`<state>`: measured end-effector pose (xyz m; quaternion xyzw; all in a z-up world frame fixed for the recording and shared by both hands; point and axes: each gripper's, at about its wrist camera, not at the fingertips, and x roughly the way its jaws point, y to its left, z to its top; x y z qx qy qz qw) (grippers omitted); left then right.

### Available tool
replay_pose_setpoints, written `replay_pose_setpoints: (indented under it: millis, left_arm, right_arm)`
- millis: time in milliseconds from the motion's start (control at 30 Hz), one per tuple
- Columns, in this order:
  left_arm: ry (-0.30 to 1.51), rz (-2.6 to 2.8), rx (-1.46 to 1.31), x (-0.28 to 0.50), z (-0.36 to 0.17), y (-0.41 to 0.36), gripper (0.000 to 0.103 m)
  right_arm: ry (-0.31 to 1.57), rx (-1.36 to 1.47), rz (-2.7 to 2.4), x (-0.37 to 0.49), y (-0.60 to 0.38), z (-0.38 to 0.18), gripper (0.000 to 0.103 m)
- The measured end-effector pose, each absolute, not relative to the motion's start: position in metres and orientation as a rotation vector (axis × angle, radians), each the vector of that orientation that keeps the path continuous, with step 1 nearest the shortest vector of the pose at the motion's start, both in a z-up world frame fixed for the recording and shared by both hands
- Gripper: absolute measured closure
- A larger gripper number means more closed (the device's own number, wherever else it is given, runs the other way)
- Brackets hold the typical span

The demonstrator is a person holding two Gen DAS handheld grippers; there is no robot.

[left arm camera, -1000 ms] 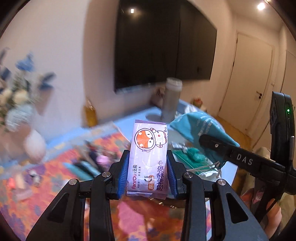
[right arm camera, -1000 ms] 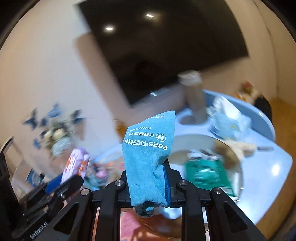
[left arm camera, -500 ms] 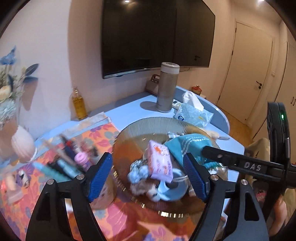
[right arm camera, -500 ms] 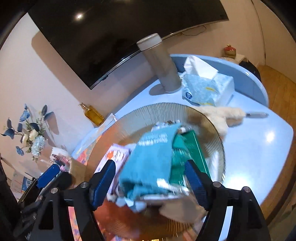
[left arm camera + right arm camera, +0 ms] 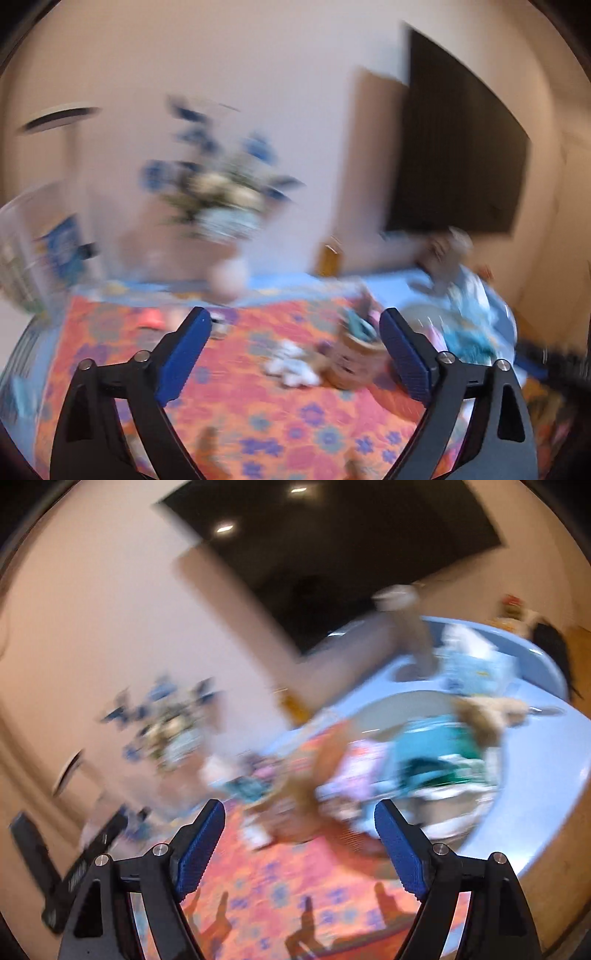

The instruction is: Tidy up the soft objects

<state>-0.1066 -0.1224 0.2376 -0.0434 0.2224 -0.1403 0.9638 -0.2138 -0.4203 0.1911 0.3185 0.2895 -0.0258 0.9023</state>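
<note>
Both views are motion-blurred. My left gripper (image 5: pixel 295 354) is open and empty above the orange floral cloth (image 5: pixel 258 413). A white soft thing (image 5: pixel 290 365) lies on the cloth between its fingers, beside a small brown container (image 5: pixel 354 363). My right gripper (image 5: pixel 299 843) is open and empty. The round tray (image 5: pixel 491 764) lies ahead right of it and holds the blue cloth (image 5: pixel 424 746) and the pink wipes pack (image 5: pixel 360 766). The blue cloth also shows at the left view's right edge (image 5: pixel 467 338).
A vase of blue and white flowers (image 5: pixel 225 206) stands at the back of the table. A tissue pack (image 5: pixel 476 670) and a tall tumbler (image 5: pixel 410 627) stand behind the tray. A dark TV (image 5: pixel 458 155) hangs on the wall. The left gripper's body (image 5: pixel 55 867) shows at the lower left.
Both grippers let go of the wipes pack and the blue cloth into the tray, opened wide, and have swung left, away from the tray, toward the floral cloth.
</note>
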Motion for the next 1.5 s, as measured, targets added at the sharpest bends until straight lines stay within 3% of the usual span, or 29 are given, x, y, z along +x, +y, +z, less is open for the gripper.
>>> replay_pose_setpoints:
  millis: [100,333,433,533,667,933,1133,1500]
  left_arm:
    - [0.440,-0.277,-0.130,-0.113,0.247,-0.080,0.010]
    - [0.566,-0.155,-0.134,-0.097,0.226,-0.016,0.007]
    - [0.588,-0.142,-0.132,-0.088,0.191,0.000,0.007]
    - [0.642,-0.103,-0.086,-0.073,0.143,0.013,0.007]
    - [0.798,-0.075,-0.118,-0.039,0.070,0.035,0.007]
    - [0.892,0.002,-0.139,-0.021,0.007,0.046,0.007]
    - [0.844,0.005,-0.094,-0.030,0.011,0.038,0.007]
    - [0.894,-0.023,-0.090,-0.019,0.005,0.038,0.006]
  right_arm:
    - [0.613,0.506,0.057,-0.202,-0.361,0.204,0.006]
    - [0.669,0.282,0.254,-0.180,-0.249,0.197,0.004]
    - [0.756,0.278,0.258,-0.154,-0.225,0.168,0.000]
    - [0.975,0.340,0.332,-0.116,-0.206,0.115,0.000]
    - [1.164,0.291,0.322,-0.088,-0.177,0.055,0.000]
    - [1.106,0.160,0.133,-0.030,-0.160,0.018,0.000]
    - [1.095,-0.033,0.053,-0.015,-0.150,0.001,0.000]
    - [1.019,0.000,0.079,-0.026,-0.159,-0.002,0.000]
